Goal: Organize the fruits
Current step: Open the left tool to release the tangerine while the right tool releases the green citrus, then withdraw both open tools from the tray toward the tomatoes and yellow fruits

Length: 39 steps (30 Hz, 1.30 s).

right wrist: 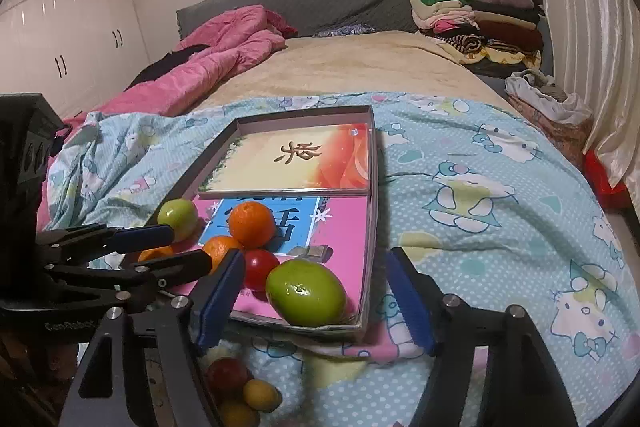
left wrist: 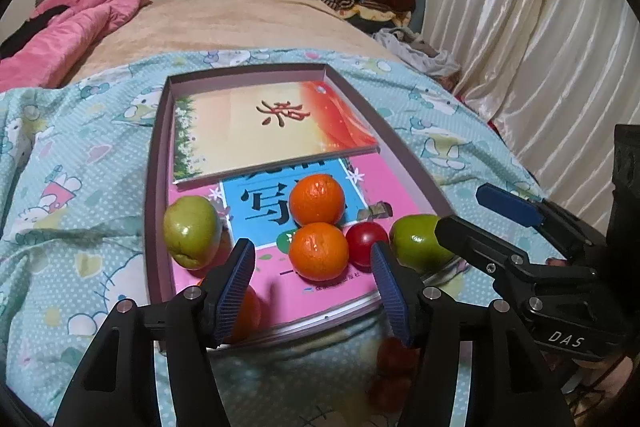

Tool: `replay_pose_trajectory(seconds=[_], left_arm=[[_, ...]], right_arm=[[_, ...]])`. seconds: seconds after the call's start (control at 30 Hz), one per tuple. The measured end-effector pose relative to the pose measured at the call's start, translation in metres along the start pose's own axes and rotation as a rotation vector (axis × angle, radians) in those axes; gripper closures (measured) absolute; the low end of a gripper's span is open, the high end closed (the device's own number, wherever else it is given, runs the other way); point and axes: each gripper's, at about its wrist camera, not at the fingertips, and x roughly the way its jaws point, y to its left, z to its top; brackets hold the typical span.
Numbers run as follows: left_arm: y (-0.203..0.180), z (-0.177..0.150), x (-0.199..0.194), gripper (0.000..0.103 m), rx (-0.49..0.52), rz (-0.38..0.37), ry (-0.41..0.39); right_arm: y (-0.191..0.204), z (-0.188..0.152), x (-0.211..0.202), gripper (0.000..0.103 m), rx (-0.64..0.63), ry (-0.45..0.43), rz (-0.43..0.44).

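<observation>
Fruits lie at the near end of the shallow box (left wrist: 160,163) on the bed: two oranges (left wrist: 318,254), a red tomato (left wrist: 366,242), and a green apple (left wrist: 418,241) in its right corner. Just before the box, the left tool (left wrist: 312,279) and right tool (right wrist: 316,291) both gape, released, grasping nothing.

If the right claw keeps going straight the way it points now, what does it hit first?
Most likely the green fruit in the near corner of the shallow box; it sits just ahead, between the open right claw's fingers, though depth is unclear.
</observation>
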Motion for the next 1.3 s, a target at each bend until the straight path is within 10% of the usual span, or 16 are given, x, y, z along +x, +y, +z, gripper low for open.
replay_pose_trajectory(seconds=[0.47, 1.3], left_arm=[[0.005, 0.0, -0.023, 0.024, -0.04, 0.026, -0.053], [0.025, -0.005, -0.051, 0.024, -0.107, 0.041, -0.075]], right_arm=[[-0.001, 0.004, -0.009, 0.021, 0.014, -0.043, 0.006], [-0.007, 0.004, -0.034, 0.014, 0.046, -0.09, -0.027]])
